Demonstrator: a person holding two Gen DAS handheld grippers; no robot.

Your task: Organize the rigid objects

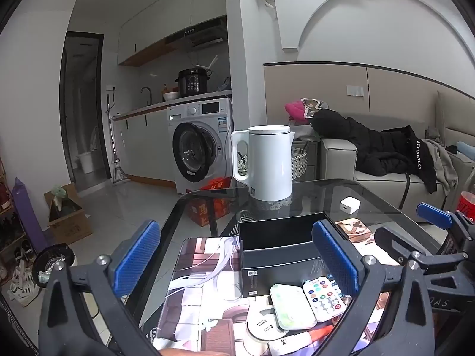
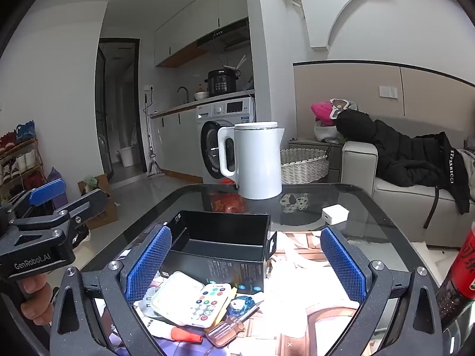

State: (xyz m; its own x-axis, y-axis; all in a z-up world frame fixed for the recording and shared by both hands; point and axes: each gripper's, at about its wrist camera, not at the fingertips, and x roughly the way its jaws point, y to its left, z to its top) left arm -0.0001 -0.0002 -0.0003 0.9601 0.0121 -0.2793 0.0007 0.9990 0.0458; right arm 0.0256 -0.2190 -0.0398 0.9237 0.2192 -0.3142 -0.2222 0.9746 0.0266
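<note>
Hovering, left gripper (image 1: 237, 261): fingers spread wide, grasping nothing, above the near edge of the mat (image 1: 190, 270); one blue pad (image 1: 136, 258) hangs over the mat's left edge, the other over the box.
Hovering, right gripper (image 2: 246, 262): fingers also spread wide, nothing between them, above the pile of small items; the left gripper shows at the left edge of its view, with the person's fingers (image 2: 35, 299) around its handle.
Pile, nearest: white case (image 2: 175, 295) with a remote (image 2: 210, 304) lying tilted across its right side, touching it; both rest on other items.
Below pile: screwdriver (image 2: 228, 327) with clear handle, and a red-orange item (image 2: 185, 335) just beside it; a blue-and-clear round item (image 2: 240, 302) sits right of the remote, kind cannot be told.
Under case: white disc with slots (image 1: 262, 323), partly covered.
Box (image 2: 219, 255): black, open at the top, inside looks bare, standing on the mat just behind the pile.
Table (image 2: 371, 207): dark glass, carrying mat, box and all listed items.
Charger (image 2: 335, 214): white cube, on the glass, right of the box and apart from it.
Can (image 2: 463, 270): red, at the table's right edge.
Kettle (image 2: 256, 160): white, upright, lid on, at the far edge of the table.
Beyond table: woven basket (image 2: 302, 163) on the floor, washer (image 1: 199, 145) behind the kettle, sofa (image 2: 394, 195) with a black coat (image 2: 415, 157) draped on it.
</note>
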